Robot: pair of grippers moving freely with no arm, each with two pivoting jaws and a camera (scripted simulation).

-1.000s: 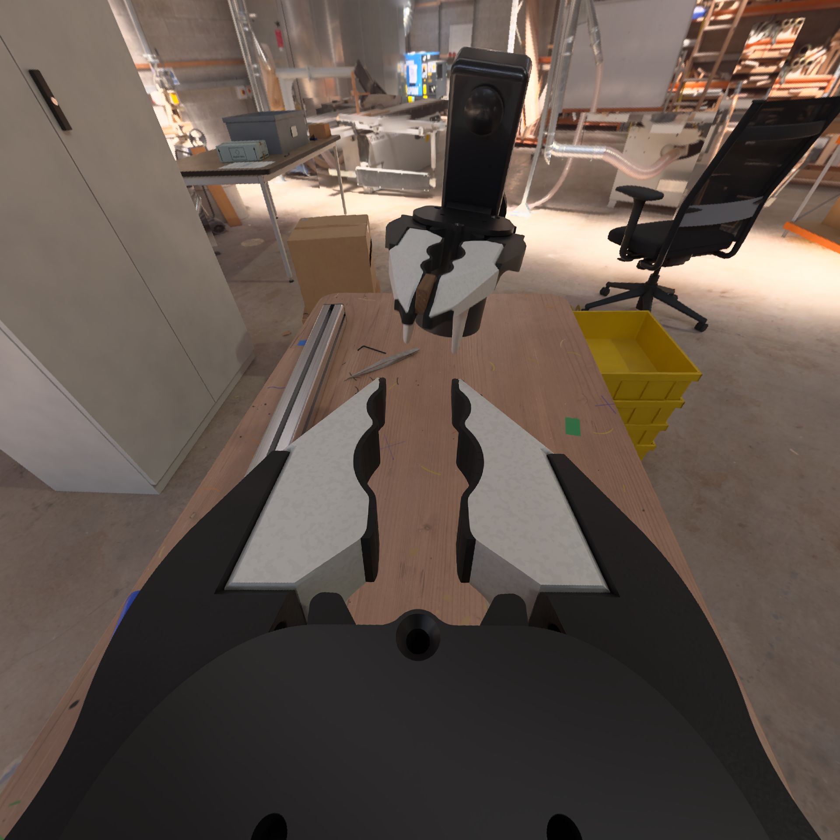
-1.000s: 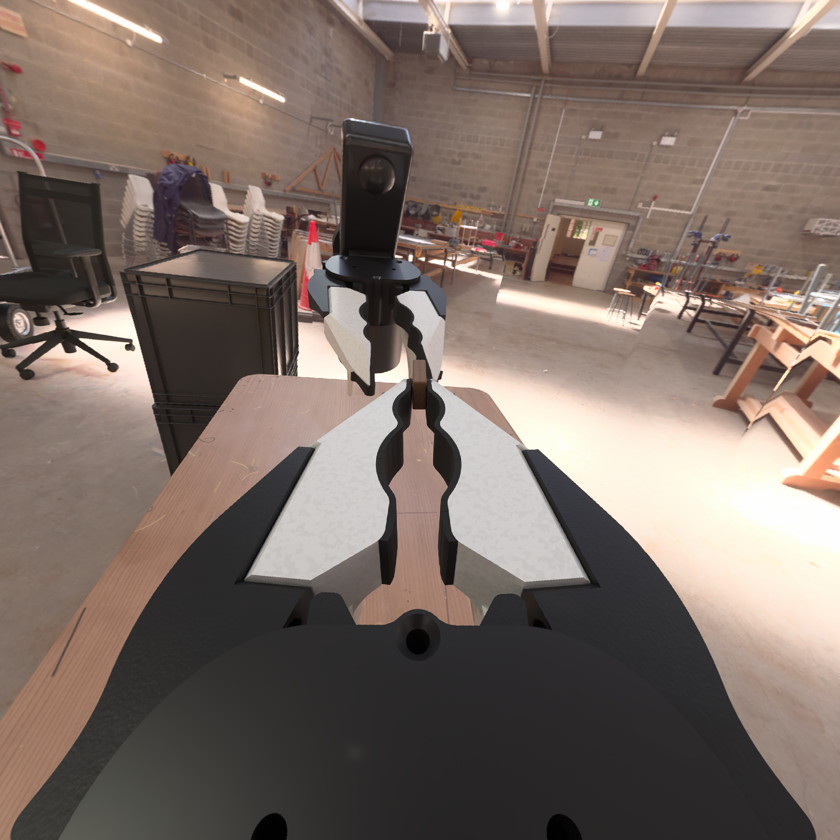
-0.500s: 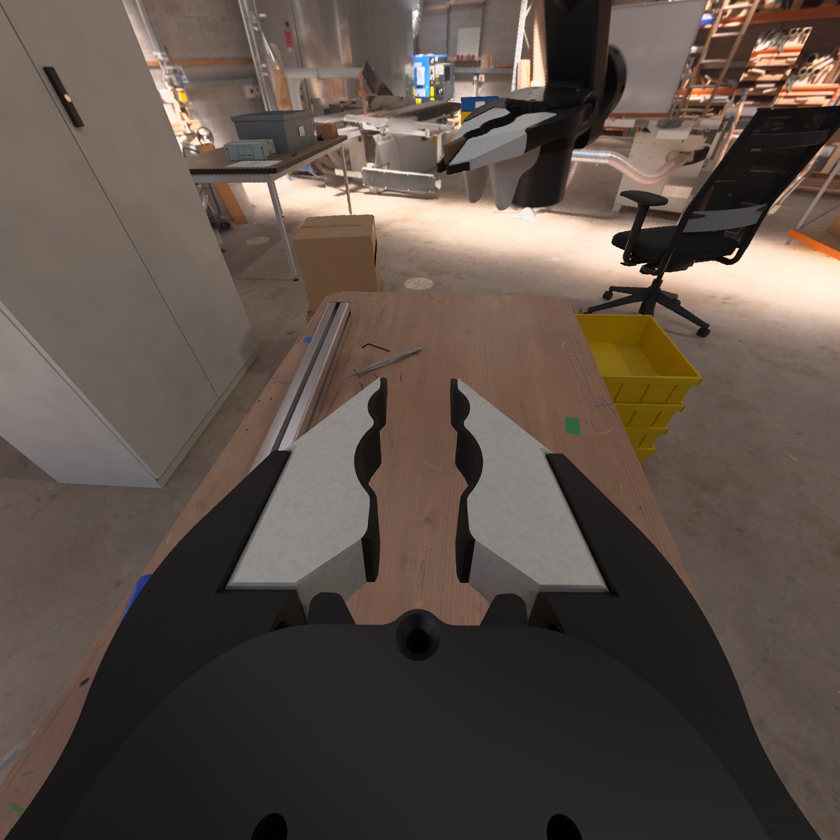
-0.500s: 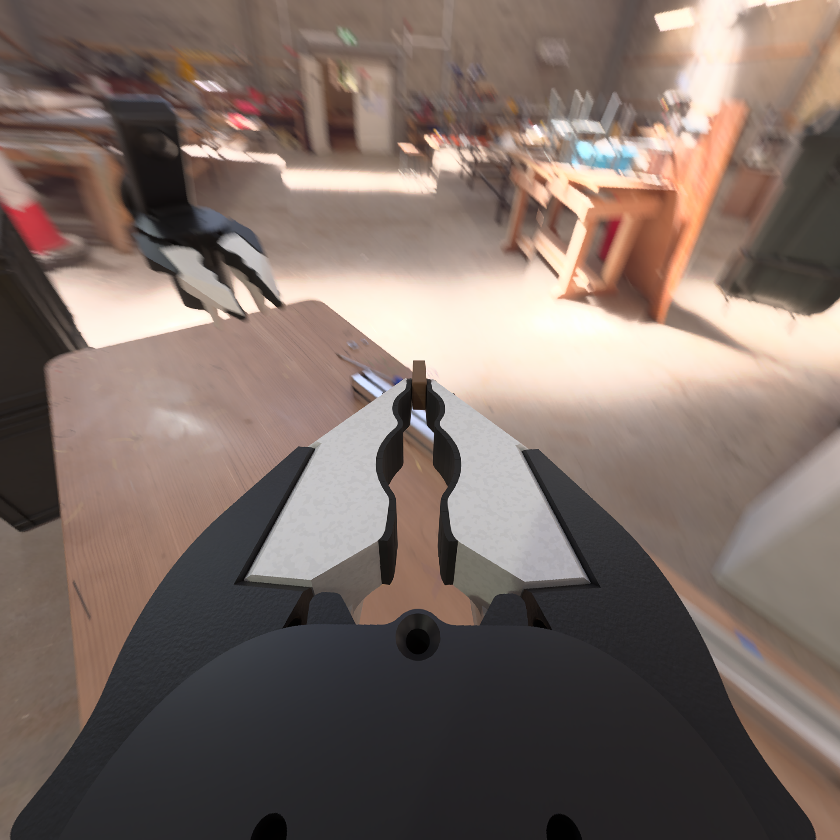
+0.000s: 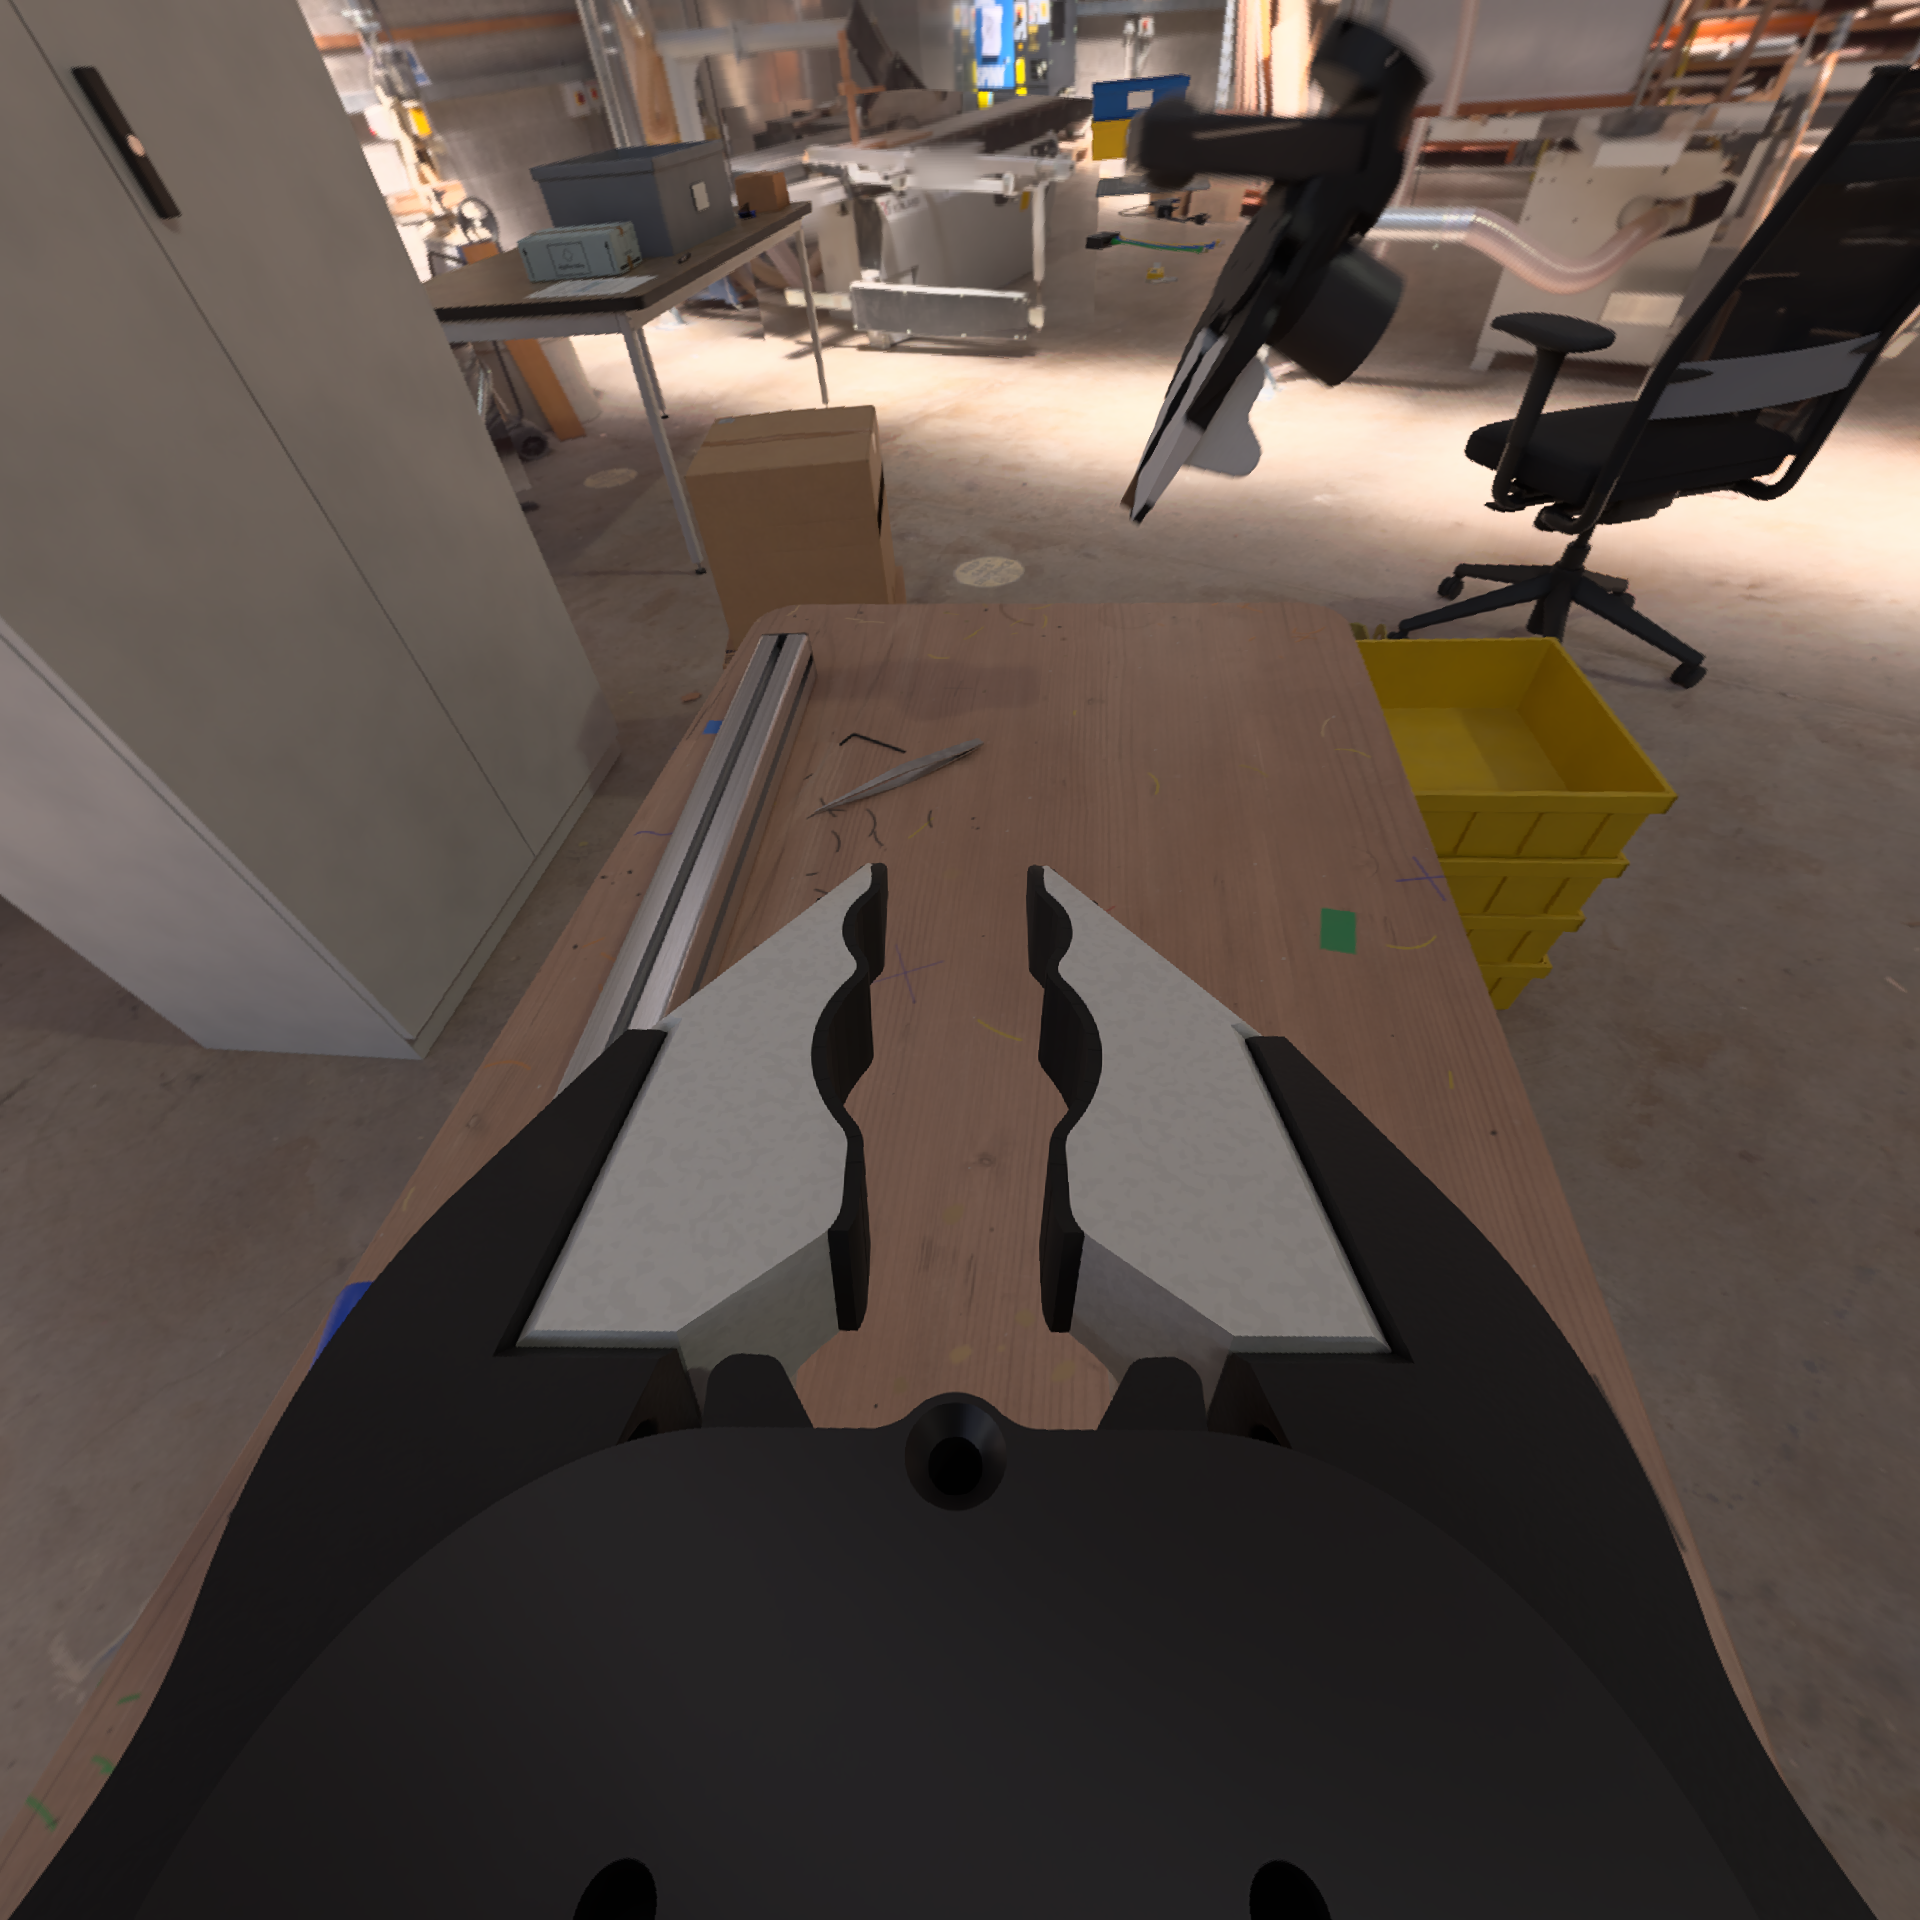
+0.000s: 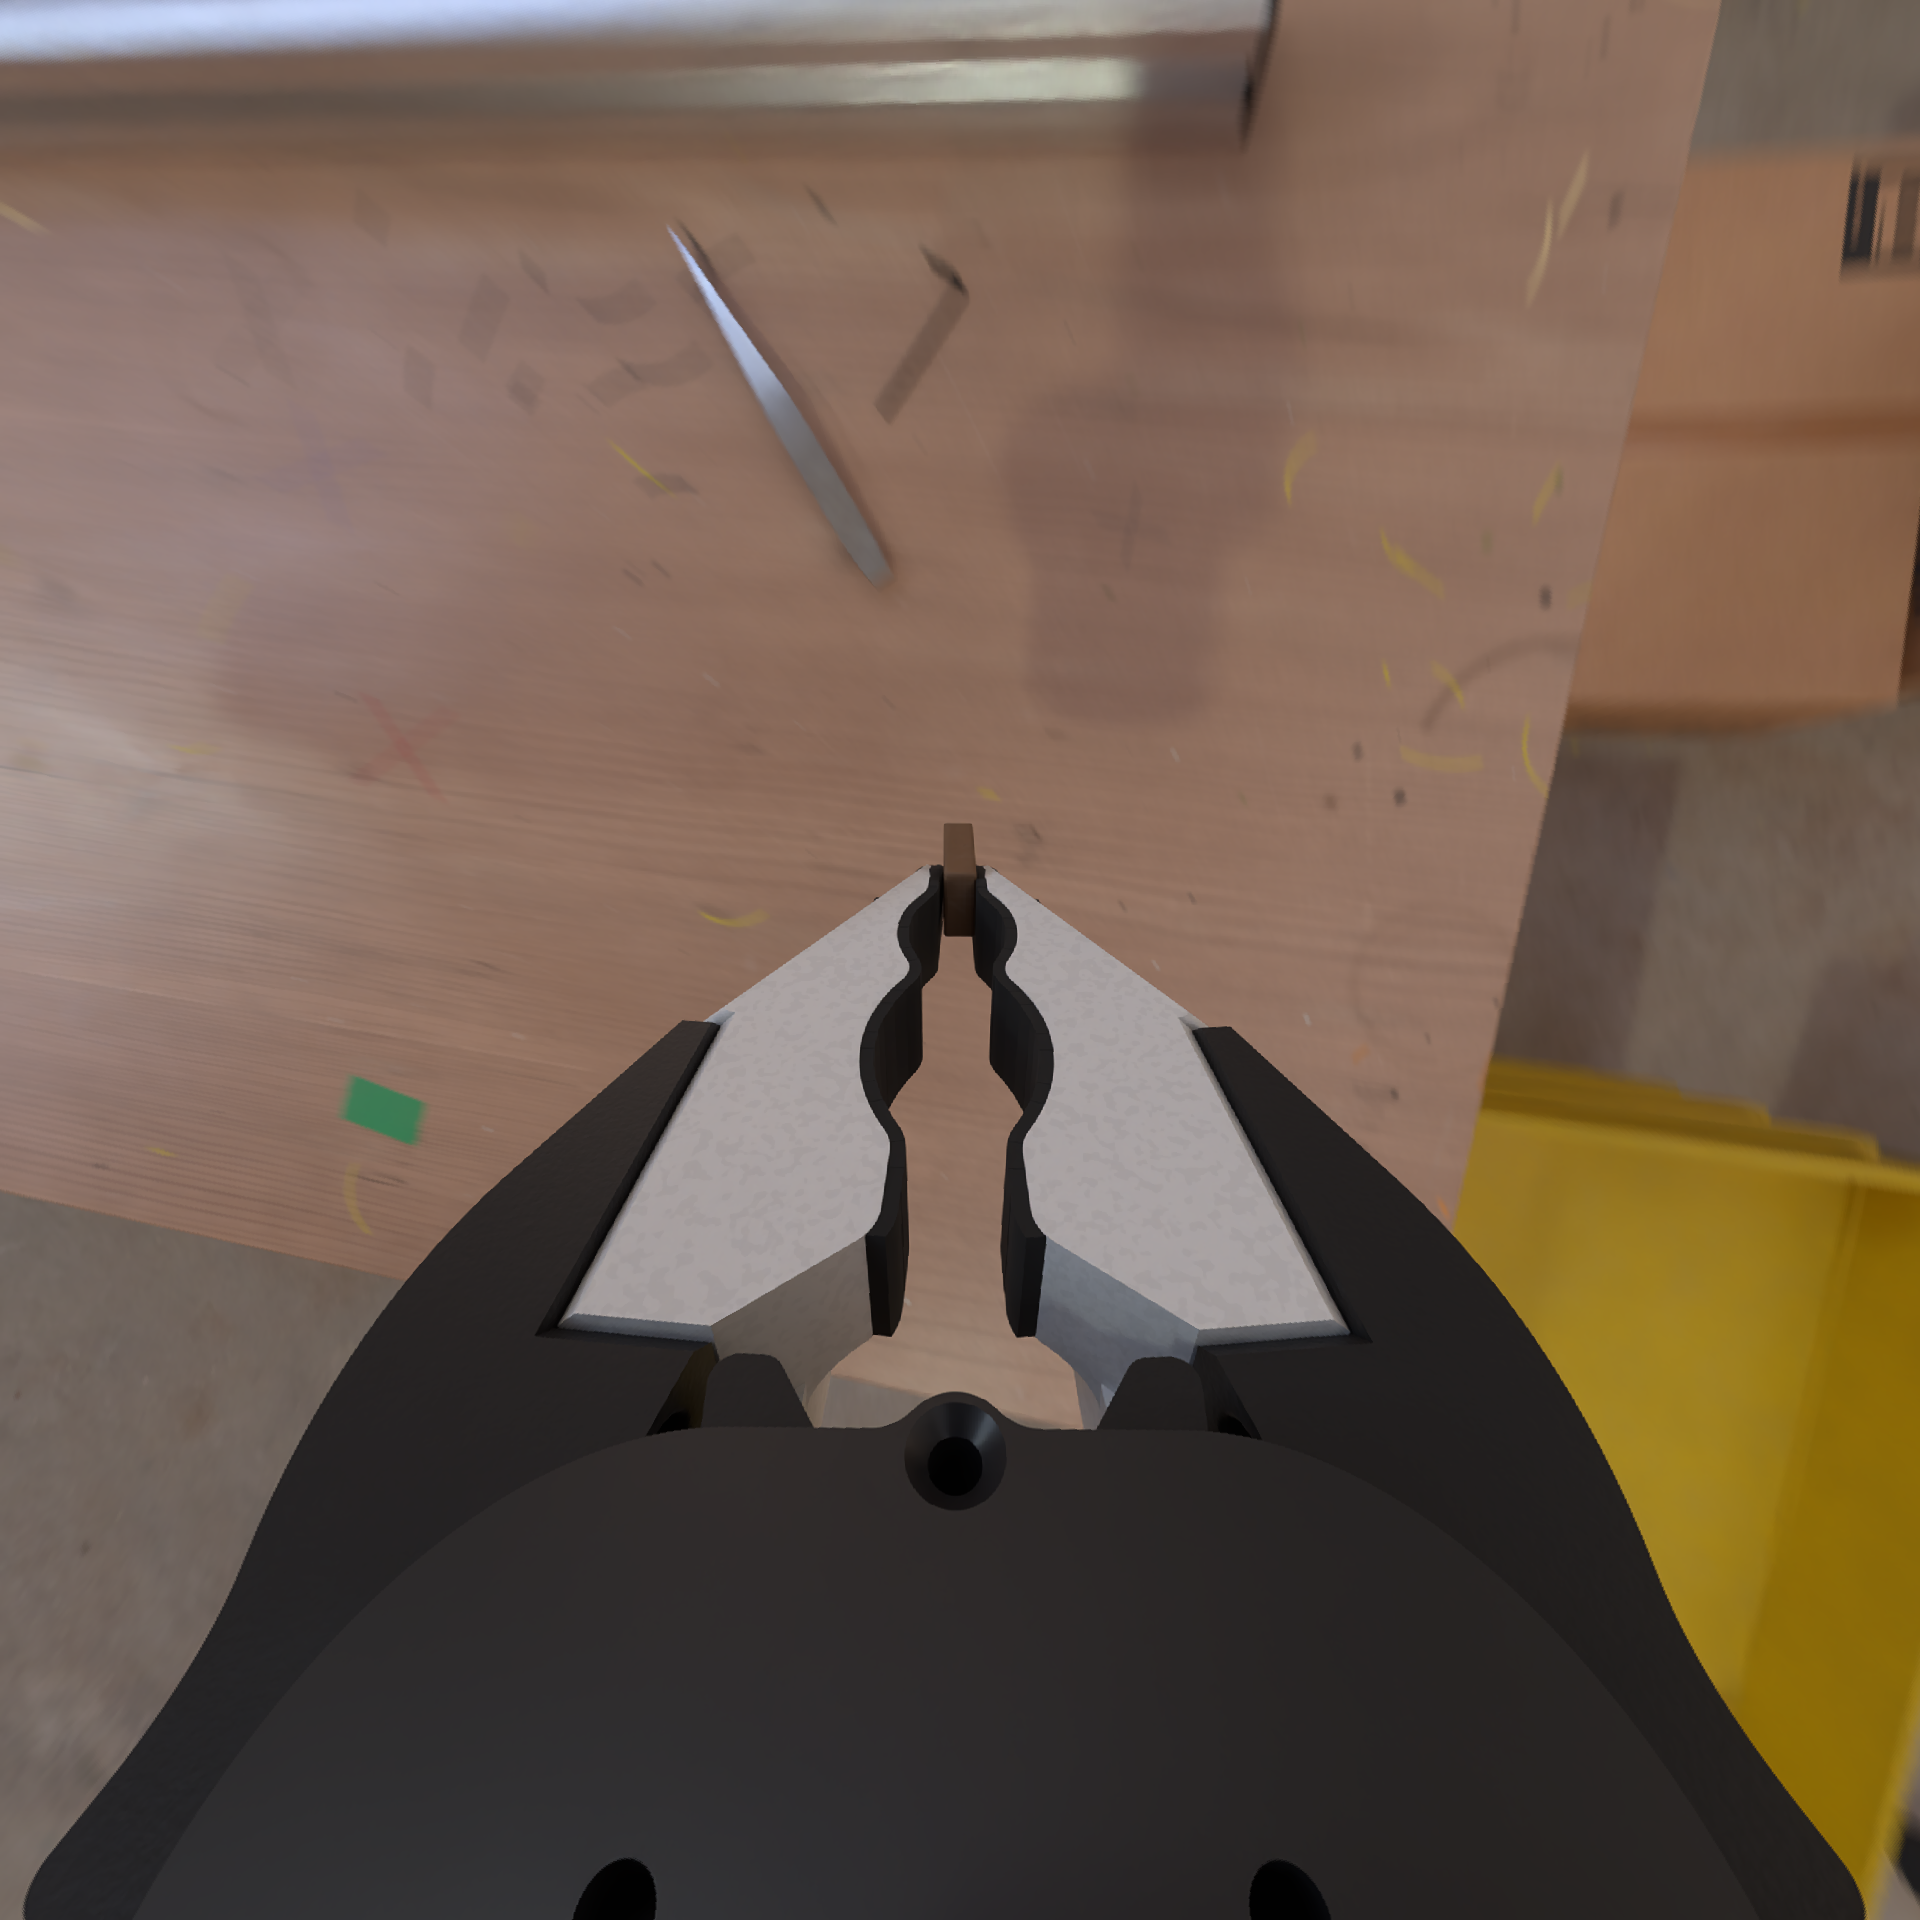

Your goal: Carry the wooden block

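My right gripper (image 6: 957,878) is shut on a small brown wooden block (image 6: 957,878), pinched edge-on between its fingertips. It hangs high in the air and points down at the wooden table (image 6: 312,831). In the left wrist view the right gripper (image 5: 1148,504) shows tilted and blurred above the table's far right end; the block's tip is barely visible there. My left gripper (image 5: 957,883) is open and empty, held low over the near half of the table (image 5: 1195,935).
On the table lie a metal rail (image 5: 717,831) along the left edge, tweezers (image 5: 899,774), a small black hex key (image 5: 873,742) and a green tag (image 5: 1338,929). Stacked yellow bins (image 5: 1507,769) stand at the right. A cabinet, cardboard box and office chair stand around.
The right gripper rose from the table's far end with the block, swung right and tipped to point downward. The left gripper stayed put and open.
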